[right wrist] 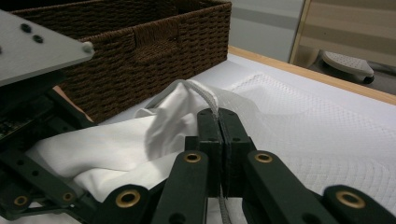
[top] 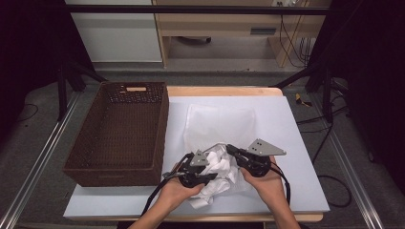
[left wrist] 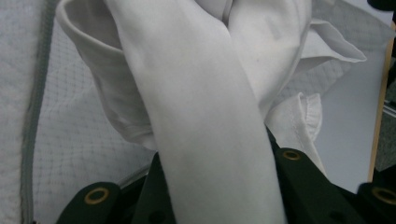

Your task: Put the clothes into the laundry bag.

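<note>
Between both tongs, near the tabletop's (top: 296, 143) front edge, the white cloth (top: 220, 169) lies bunched. The left tongs (top: 206, 172) clamp a thick fold, and the right tongs (top: 230, 150) pinch its corded edge fully closed. The wicker basket (top: 119, 138) sits left of the cloth, nearer the left hand (top: 179, 188).

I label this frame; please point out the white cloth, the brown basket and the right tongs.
white cloth (top: 220, 168), high view, crumpled middle.
brown basket (top: 119, 125), high view, inner floor.
right tongs (right wrist: 218, 122), right gripper view, between the tips.

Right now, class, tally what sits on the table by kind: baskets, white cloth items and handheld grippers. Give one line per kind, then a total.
Brown wicker basket: 1
White cloth items: 2, the flat quilted cloth and the bunched white garment
Grippers: 2, left gripper and right gripper, both clamped on the garment
Total: 5
</note>
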